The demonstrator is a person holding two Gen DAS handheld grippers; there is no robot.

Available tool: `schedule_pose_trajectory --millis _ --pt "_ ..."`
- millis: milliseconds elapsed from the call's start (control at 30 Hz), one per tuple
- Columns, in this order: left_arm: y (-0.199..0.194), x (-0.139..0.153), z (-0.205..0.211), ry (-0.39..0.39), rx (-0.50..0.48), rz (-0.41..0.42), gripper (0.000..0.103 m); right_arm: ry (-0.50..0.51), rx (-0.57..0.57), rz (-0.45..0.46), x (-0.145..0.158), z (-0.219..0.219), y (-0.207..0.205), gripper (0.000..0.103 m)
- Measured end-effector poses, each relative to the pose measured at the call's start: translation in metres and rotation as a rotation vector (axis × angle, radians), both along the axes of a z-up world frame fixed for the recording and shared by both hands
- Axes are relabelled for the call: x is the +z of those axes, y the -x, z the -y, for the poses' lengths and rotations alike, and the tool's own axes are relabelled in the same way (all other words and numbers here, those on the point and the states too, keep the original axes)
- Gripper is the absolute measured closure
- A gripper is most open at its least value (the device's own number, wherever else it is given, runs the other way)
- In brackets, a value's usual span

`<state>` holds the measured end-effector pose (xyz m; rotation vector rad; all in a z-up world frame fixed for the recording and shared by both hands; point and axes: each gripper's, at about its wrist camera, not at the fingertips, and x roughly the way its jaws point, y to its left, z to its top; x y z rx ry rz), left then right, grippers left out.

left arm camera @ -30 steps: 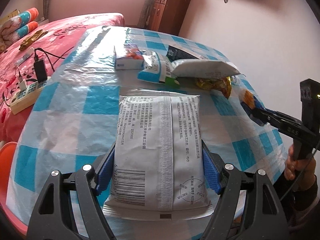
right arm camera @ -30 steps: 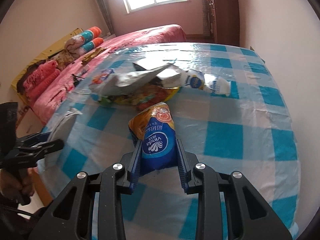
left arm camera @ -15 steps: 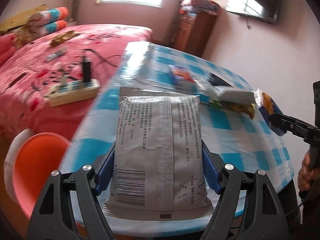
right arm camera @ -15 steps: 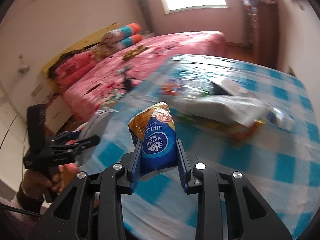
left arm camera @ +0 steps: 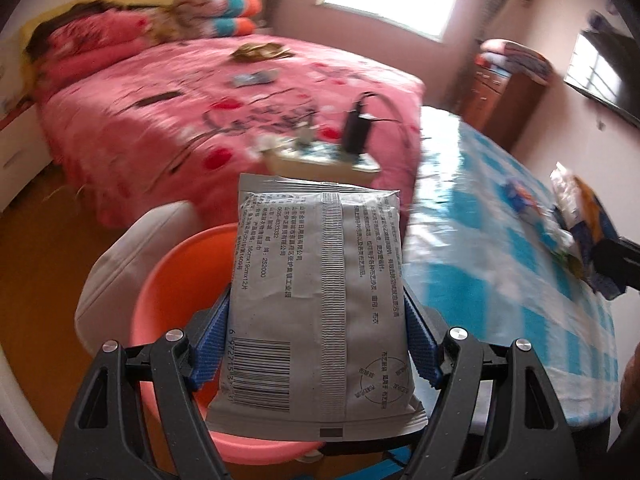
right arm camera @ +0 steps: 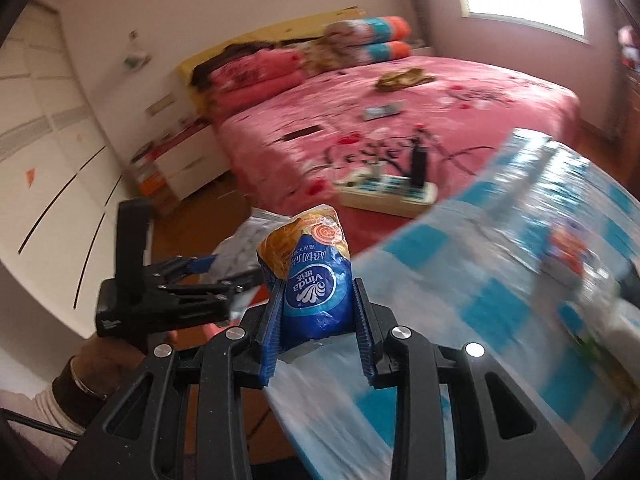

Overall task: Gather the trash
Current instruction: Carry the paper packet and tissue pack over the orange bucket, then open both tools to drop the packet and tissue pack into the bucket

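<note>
The left gripper (left arm camera: 318, 344) was raised, its jaws clamped on a grey packet (left arm camera: 320, 296). The right gripper (right arm camera: 316, 320) gripped a blue tissue pack (right arm camera: 312, 280) between nearly closed jaws, beside the left.

I am working in a home bedroom: a bed (left arm camera: 240, 92) with pink floral bedding fills the upper left, rolled blankets (left arm camera: 224, 14) sit at its head, a wooden dresser (left arm camera: 504, 104) stands upper right, and a table (left arm camera: 500, 240) in blue checked cloth sits at right.

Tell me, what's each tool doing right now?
Left tool shut on grey packet, above orange bin. Right tool shut on blue Vinda pack, over table edge. Nothing blocking.
</note>
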<state>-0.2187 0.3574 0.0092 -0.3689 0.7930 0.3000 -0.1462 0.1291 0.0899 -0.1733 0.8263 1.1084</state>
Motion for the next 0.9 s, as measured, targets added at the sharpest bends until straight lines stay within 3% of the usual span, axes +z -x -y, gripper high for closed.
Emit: schedule_pose_trajectory --millis 233,300,367,400,467,600,900 --pt "0.014 -0.029 -0.034 0.022 0.101 -0.054 0.026 0.011 0.092 -0.012 -0.012 -0.058 0.007 0.066" --pt "0.016 -0.037 -0.041 0.031 0.132 -0.075 0.025 0.01 0.11 -0.021 -0.018 -0.075 0.01 0.058" --pt "0.02 -0.041 -0.048 0.024 0.178 -0.094 0.023 0.005 0.118 -0.032 -0.027 -0.082 0.011 0.039" --pt "0.022 -0.042 -0.052 0.015 0.204 -0.098 0.022 0.001 0.116 -0.043 -0.033 -0.085 0.01 0.036" --pt "0.026 -0.039 -0.057 -0.003 0.229 -0.092 0.018 -0.005 0.099 -0.083 -0.041 -0.082 0.005 0.026" --pt "0.029 -0.03 -0.06 -0.05 0.254 -0.082 0.015 -0.049 0.034 -0.138 -0.043 -0.057 -0.008 0.02" --pt "0.017 -0.012 -0.038 -0.07 0.204 -0.055 0.014 -0.093 -0.121 -0.088 -0.031 0.001 -0.019 0.01"
